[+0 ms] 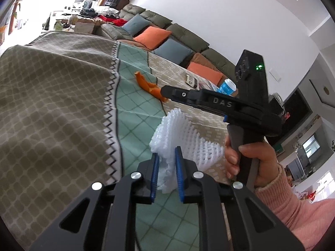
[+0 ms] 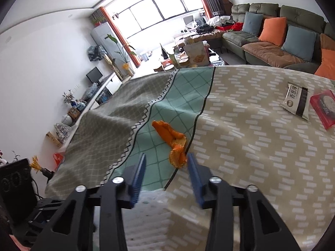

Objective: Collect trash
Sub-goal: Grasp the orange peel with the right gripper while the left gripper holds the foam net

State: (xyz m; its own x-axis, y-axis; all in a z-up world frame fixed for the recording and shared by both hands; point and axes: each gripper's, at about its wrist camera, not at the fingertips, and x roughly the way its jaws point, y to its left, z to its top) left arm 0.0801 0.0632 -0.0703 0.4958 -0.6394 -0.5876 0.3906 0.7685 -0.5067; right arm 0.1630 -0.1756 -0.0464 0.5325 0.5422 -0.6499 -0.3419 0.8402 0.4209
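Left wrist view: the left gripper [image 1: 166, 172], blue pads nearly together, pinches a white foam fruit net [image 1: 184, 138] above the patterned tablecloth [image 1: 62, 104]. The right gripper [image 1: 165, 91] beside it reads "DAS". Right wrist view: the right gripper's [image 2: 166, 168] jaws are partly open and empty, just short of a curled orange peel [image 2: 170, 138] on the cloth's green stripe. A white-and-black snack packet [image 2: 297, 101] printed with Chinese characters lies well apart.
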